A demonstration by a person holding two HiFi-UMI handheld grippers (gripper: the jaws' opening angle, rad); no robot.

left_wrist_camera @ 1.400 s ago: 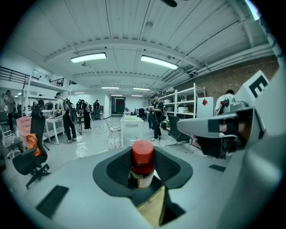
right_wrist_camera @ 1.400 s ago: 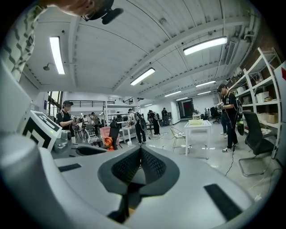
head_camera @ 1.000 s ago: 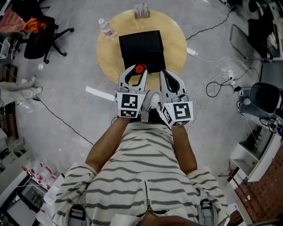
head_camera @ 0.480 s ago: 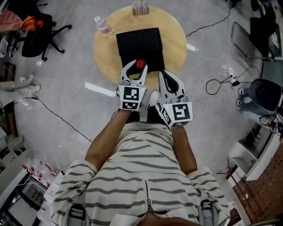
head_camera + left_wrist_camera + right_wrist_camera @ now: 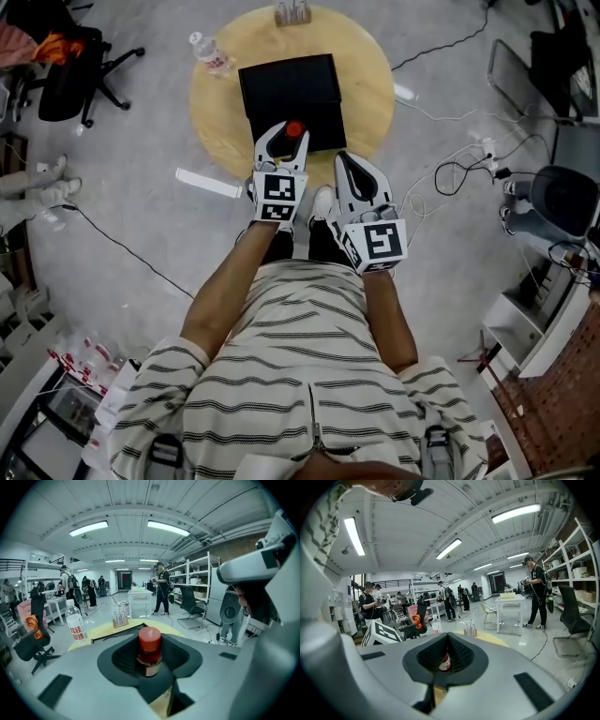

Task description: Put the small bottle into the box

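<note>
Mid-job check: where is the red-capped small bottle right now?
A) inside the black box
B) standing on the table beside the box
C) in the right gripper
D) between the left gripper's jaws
D: the small bottle stands upright between the left gripper's pads, close to the black box's near edge.

One of most things, two grippers

There is one round wooden table [image 5: 216, 122], one black box [image 5: 289, 86], one small bottle [image 5: 294, 129] with one red cap, one water bottle [image 5: 205, 52] and one little rack of tubes [image 5: 292, 13]. There are two grippers, the left gripper [image 5: 289, 141] and the right gripper [image 5: 349, 169], each with one marker cube. Seen from above, one black office chair [image 5: 70, 66] stands on the floor.
</note>
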